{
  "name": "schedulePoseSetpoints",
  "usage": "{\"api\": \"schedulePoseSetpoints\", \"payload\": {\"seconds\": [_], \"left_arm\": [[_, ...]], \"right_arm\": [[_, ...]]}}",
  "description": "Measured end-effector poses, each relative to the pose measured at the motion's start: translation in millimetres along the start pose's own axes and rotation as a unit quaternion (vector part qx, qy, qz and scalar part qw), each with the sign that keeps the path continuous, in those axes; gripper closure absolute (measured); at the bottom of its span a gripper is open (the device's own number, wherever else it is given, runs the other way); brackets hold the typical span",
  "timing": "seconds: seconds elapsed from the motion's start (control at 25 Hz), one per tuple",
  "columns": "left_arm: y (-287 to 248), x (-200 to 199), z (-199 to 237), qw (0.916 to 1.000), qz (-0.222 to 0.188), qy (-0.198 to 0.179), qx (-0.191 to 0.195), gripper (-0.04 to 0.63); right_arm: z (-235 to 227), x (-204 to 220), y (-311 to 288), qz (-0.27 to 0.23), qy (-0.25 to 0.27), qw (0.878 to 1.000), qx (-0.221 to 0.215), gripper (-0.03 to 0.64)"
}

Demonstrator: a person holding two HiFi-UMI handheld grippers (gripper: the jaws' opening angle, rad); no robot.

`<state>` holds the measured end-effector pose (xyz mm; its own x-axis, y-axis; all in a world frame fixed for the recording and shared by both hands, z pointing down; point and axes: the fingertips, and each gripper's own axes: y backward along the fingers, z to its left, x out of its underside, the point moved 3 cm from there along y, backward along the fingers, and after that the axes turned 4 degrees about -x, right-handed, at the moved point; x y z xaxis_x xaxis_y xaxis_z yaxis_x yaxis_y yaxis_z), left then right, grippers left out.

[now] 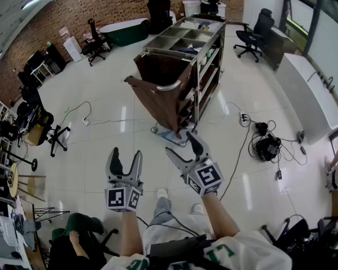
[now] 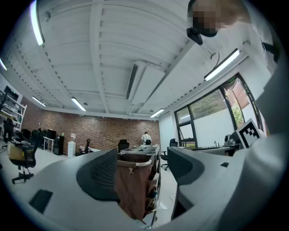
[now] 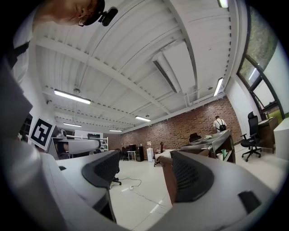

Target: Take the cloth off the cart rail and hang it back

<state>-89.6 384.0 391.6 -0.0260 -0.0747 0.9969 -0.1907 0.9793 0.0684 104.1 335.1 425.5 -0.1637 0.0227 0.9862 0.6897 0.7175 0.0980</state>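
Head view: cloth (image 1: 156,100) hangs lengthwise down from cart rail (image 1: 170,86); left gripper (image 1: 126,153) and right gripper (image 1: 180,142) gape empty

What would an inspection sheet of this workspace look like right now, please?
Surface: glossy white floor.
Job's things: brown cloth hangs from the rail at the near end of the cart.
Clutter: small items on the cart's shelves, too small to tell.
Grippers: left gripper and right gripper both level, fingers apart, empty, short of the cart.
Cables: black tangle on the floor right of the cart; thin cable to its left.
Surroundings: office chairs, brick wall, a person beyond the cart.
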Motion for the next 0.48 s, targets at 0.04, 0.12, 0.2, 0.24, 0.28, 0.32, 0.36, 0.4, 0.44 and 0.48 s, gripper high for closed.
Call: {"api": "schedulePoseSetpoints", "payload": {"seconds": [0.04, 0.12, 0.2, 0.24, 0.28, 0.32, 0.36, 0.4, 0.44, 0.48], "left_arm": [[-10, 7, 10, 1.0000, -0.003, 0.007, 0.003, 0.262], [-29, 19, 30, 0.9998, -0.007, 0.018, 0.011, 0.262], [-50, 24, 52, 0.9994, -0.010, 0.025, 0.021, 0.262], [-60, 24, 64, 0.9992, -0.014, 0.027, 0.027, 0.262], [-70, 22, 76, 0.9989, -0.020, 0.027, 0.033, 0.262], [-79, 19, 88, 0.9985, -0.027, 0.024, 0.040, 0.262], [-89, 15, 101, 0.9981, -0.034, 0.019, 0.047, 0.262], [-97, 11, 116, 0.9977, -0.041, 0.014, 0.051, 0.262], [-104, 6, 132, 0.9974, -0.049, 0.009, 0.052, 0.261], [-109, 0, 148, 0.9972, -0.057, 0.006, 0.049, 0.262]], "right_arm": [[-1, 2, -15, 0.000, 0.001, 1.000, 0.001, 0.233], [-3, 7, -45, 0.001, 0.003, 1.000, 0.002, 0.233], [-3, 11, -76, 0.002, 0.003, 1.000, 0.002, 0.233], [-1, 12, -92, 0.001, 0.004, 1.000, 0.001, 0.233], [1, 11, -108, -0.001, 0.007, 1.000, 0.002, 0.233], [3, 7, -123, -0.004, 0.012, 1.000, 0.006, 0.233], [5, 3, -139, -0.008, 0.016, 1.000, 0.013, 0.233], [7, -3, -155, -0.015, 0.021, 0.999, 0.021, 0.235], [10, -11, -170, -0.026, 0.025, 0.999, 0.027, 0.235], [13, -19, -182, -0.040, 0.031, 0.998, 0.032, 0.241]]}}
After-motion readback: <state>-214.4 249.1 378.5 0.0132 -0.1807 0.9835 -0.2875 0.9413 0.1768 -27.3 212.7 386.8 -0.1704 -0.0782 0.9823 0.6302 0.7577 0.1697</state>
